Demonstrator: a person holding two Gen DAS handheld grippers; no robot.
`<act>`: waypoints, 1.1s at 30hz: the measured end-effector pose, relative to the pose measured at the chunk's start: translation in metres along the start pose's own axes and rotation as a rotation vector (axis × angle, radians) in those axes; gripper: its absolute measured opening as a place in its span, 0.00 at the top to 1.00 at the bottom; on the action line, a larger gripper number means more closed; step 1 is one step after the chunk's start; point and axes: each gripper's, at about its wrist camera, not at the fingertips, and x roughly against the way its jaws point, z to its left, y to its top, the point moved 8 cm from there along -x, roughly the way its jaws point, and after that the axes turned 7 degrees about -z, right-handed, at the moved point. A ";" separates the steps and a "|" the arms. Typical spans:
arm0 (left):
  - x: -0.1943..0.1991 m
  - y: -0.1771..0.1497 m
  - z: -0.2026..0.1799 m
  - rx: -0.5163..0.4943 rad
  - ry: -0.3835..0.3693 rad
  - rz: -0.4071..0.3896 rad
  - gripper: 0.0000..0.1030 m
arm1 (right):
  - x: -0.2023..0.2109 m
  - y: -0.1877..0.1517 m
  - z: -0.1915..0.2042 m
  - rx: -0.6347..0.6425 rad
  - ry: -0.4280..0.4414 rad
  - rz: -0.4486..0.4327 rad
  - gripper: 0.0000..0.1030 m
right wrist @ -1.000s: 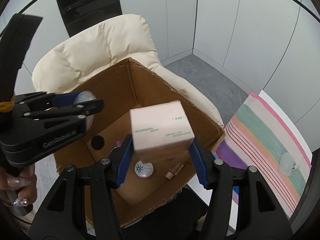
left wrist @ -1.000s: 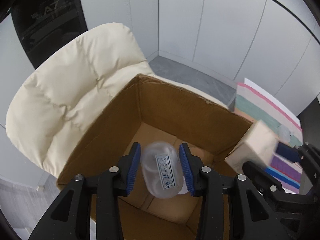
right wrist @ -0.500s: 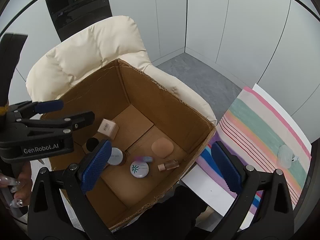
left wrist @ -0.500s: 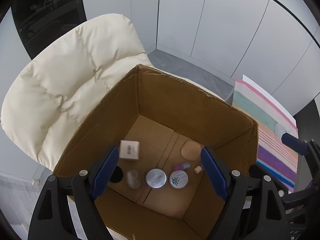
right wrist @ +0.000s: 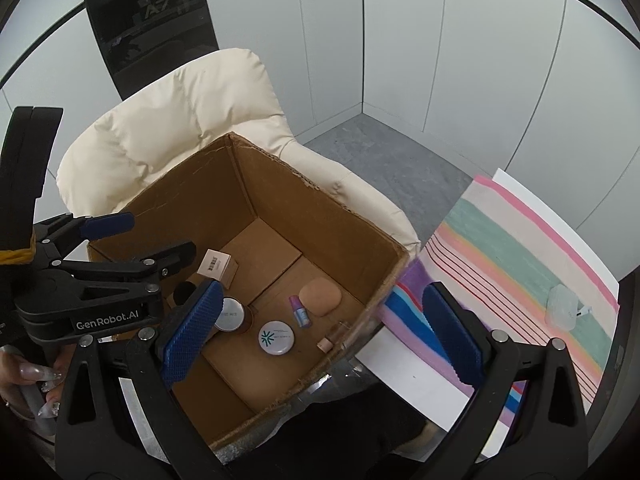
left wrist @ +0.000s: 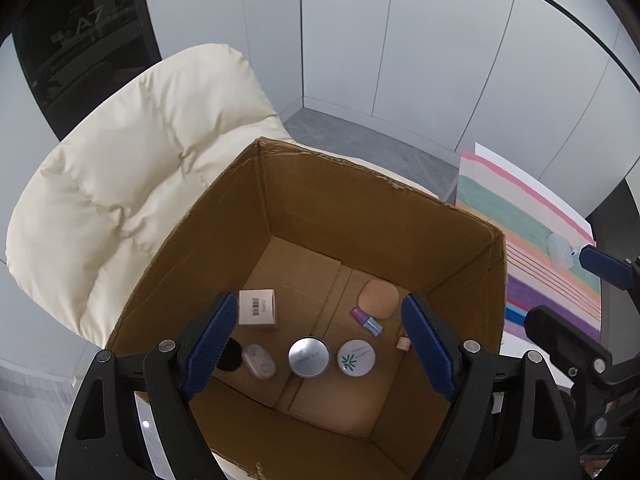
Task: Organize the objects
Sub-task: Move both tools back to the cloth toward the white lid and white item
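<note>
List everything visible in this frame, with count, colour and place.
cardboard box: 1, brown, on the chair
small carton: 1, beige, box floor
clear case: 1, box floor
tin: 1, silver, box floor
round compact: 1, white, beside tin
sponge pad: 1, tan, box floor
small tube: 1, pink-blue, by pad
chair: 1, cream
striped mat: 1, right of the box
plastic case: 1, clear, on mat
left gripper: jaws open, empty
right gripper: jaws open, empty

Both the left gripper (left wrist: 316,350) and right gripper (right wrist: 320,330) have let go; the clear case (left wrist: 259,361) and, apparently, the pale carton (left wrist: 258,307) now lie in the cardboard box (left wrist: 360,208).
</note>
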 end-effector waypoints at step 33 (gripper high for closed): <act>-0.006 0.000 -0.226 -0.259 -0.235 0.004 0.17 | 0.097 -0.090 -0.217 -0.380 -0.239 -0.038 0.02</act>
